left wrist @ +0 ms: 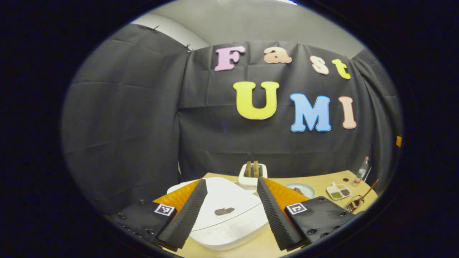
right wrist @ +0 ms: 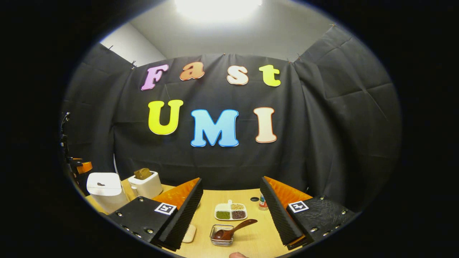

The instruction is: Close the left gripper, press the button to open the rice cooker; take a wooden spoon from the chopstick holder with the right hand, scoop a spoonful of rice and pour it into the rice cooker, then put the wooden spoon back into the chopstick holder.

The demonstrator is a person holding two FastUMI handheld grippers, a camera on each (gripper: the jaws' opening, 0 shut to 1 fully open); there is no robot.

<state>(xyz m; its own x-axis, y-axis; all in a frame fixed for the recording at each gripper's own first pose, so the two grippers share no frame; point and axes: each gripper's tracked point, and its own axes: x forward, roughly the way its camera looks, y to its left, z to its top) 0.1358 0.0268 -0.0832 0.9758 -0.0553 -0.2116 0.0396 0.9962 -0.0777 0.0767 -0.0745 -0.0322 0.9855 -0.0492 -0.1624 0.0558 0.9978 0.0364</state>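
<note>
Rice cooker (left wrist: 226,215) lid down on the surface (left wrist: 322,181), directly ahead between spread left tongs (left wrist: 229,211). Pressing while spread risks missing the dark button (left wrist: 224,211). Toaster (left wrist: 252,174) just behind limits room. Right tongs (right wrist: 229,211) spread too, above wooden spoon (right wrist: 235,229) resting in the chopstick holder (right wrist: 221,236); open surface around.

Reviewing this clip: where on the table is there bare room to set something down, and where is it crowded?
Bare wood lies between the divided dish and the toaster, and in front of the rice cooker. It is crowded around the wire holder with the wooden spoon, close below the dish and near the bottle.
</note>
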